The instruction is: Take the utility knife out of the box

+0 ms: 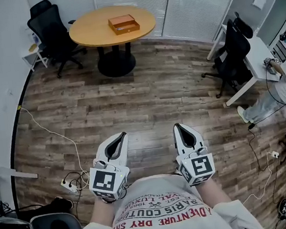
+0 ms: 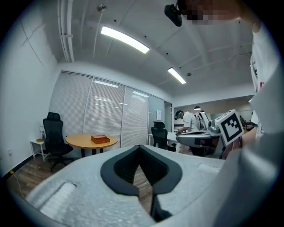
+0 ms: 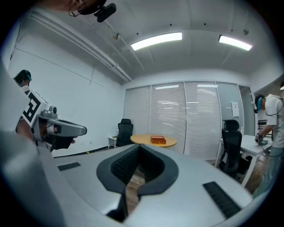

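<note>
Orange-brown, the box [image 1: 123,24] is seen on the round table [image 1: 92,30], well apart from the left gripper [image 1: 123,135] and right gripper [image 1: 177,127], both held closed on nothing.

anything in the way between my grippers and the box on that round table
Nothing visible. Only bare wood floor lies between the left gripper, the right gripper and the round table holding the box. The black chair and the floor cable sit off to the left.

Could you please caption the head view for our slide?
Far ahead, wooden box; left tool and right tool both shut.
</note>
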### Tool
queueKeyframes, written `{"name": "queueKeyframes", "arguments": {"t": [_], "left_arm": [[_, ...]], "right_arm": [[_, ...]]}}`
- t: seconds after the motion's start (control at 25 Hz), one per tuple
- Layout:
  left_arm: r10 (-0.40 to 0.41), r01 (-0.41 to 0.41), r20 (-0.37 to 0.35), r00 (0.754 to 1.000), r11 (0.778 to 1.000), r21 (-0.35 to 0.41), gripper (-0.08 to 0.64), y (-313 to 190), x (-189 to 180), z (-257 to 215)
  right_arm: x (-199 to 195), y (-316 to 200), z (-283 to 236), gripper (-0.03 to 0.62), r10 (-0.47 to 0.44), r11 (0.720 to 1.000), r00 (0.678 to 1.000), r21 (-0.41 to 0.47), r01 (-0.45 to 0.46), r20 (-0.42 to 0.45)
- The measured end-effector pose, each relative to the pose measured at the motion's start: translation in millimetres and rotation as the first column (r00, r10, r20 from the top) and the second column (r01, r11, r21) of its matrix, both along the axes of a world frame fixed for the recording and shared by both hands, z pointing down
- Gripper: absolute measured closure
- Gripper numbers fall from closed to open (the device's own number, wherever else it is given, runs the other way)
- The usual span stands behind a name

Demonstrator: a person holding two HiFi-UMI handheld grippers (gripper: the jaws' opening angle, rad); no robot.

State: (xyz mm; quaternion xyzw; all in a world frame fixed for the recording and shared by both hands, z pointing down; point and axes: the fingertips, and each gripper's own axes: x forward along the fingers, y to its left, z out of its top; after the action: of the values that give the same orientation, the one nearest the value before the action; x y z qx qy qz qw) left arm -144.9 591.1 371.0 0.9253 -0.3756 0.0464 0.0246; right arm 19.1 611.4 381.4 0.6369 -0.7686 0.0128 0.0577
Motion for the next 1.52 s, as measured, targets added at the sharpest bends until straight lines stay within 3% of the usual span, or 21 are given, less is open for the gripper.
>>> {"name": "queueKeyframes", "arguments": {"t": [0.28, 0.52, 0.88, 1.12, 1.52], "left_arm": [[0.013, -0.013, 0.024, 1.000, 1.000, -0.013, 0.566, -5, -5, 12], [-0.038, 0.038, 0.008, 0.999, 0.998, -0.047, 0.566, -32, -14, 23], [-0.136, 0.139, 0.044, 0.990, 0.988, -0.068, 0.566, -106, 9, 32], [-0.196, 0.200, 0.051, 0.979, 0.977, -0.069, 0.566, -180, 54, 18], [-0.293, 0.295, 0.040, 0.955, 0.954, -0.054, 0.566, -294, 131, 6]], "right_arm": [[-1, -9, 17, 0.586, 0.008, 0.998, 1.000, -0.063, -0.010, -0.024], [-7, -31, 29, 0.586, -0.030, 0.995, 0.998, -0.093, 0.025, -0.052], [19, -122, 50, 0.586, -0.134, 0.984, 0.990, -0.123, 0.129, -0.038], [66, -211, 45, 0.586, -0.183, 0.971, 0.982, -0.161, 0.175, -0.041], [156, -338, 29, 0.586, -0.238, 0.964, 0.970, -0.134, 0.230, -0.047]]}}
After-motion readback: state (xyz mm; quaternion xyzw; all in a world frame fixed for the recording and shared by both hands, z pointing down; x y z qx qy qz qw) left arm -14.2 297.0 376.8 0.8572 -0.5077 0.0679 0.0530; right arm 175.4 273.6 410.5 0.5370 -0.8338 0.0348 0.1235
